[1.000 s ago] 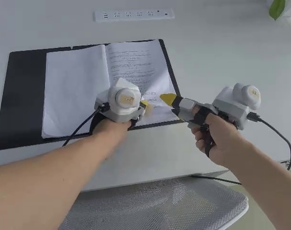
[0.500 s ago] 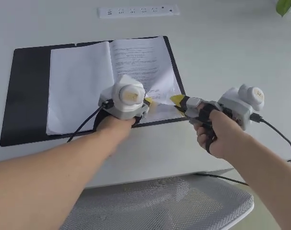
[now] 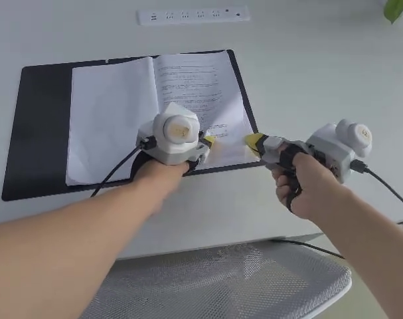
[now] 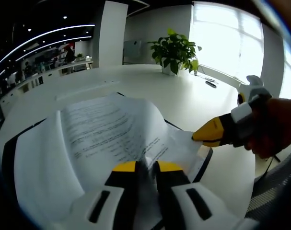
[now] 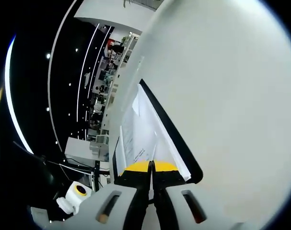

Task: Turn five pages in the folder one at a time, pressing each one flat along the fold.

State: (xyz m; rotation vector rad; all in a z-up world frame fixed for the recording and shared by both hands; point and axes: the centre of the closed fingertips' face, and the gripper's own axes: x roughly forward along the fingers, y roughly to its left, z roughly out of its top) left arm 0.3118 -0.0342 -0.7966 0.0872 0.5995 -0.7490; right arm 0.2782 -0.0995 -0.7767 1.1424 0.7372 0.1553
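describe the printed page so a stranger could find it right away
On the white workbench lies an open black folder. The printed page is the sheet on its right half. Unlike the blank sheet left of the fold, it carries lines of text.

Bright, even daylight is seen in the head view, with soft shadows cast on the glossy white counter (image 3: pixel 321 80). In the left gripper view the tall windows (image 4: pixel 222 33) at upper right are overexposed, the edges are bent by fisheye distortion, and the near yellow-tipped fingers (image 4: pixel 123 167) are blurred.
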